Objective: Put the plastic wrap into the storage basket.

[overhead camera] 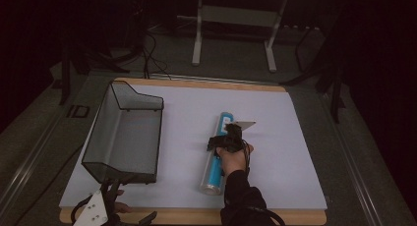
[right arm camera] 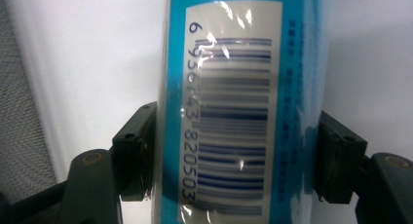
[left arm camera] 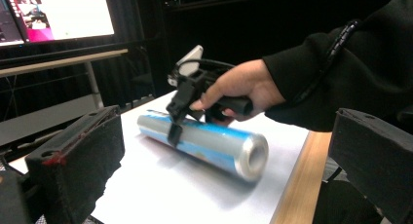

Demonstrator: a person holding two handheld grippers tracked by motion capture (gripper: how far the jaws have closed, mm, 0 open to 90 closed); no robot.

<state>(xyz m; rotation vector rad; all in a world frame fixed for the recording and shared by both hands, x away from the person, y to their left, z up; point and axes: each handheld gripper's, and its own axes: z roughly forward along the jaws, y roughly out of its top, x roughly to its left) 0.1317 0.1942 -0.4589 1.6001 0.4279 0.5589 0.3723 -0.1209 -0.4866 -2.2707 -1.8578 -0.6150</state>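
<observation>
On white table sheet [overhead camera: 275, 152]: right hand-held gripper [overhead camera: 227, 139] clamps blue roll [overhead camera: 216, 159]; left hand-held gripper [overhead camera: 105, 196] wide, empty.

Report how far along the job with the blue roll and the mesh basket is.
Done: right gripper straddles the blue roll, fingers against its sides. In hand: the grasp; the roll lies on the white mat. Left, probably: lifting it into the mesh basket, which holds nothing.

On the desk [overhead camera: 295, 137] we find the mesh basket [overhead camera: 125, 135] to the left, the roll [overhead camera: 218, 155] lying lengthwise right of it near the middle, the right gripper [overhead camera: 227, 141] straddling it, and the left gripper [overhead camera: 105, 206] at the near edge before the basket.
</observation>
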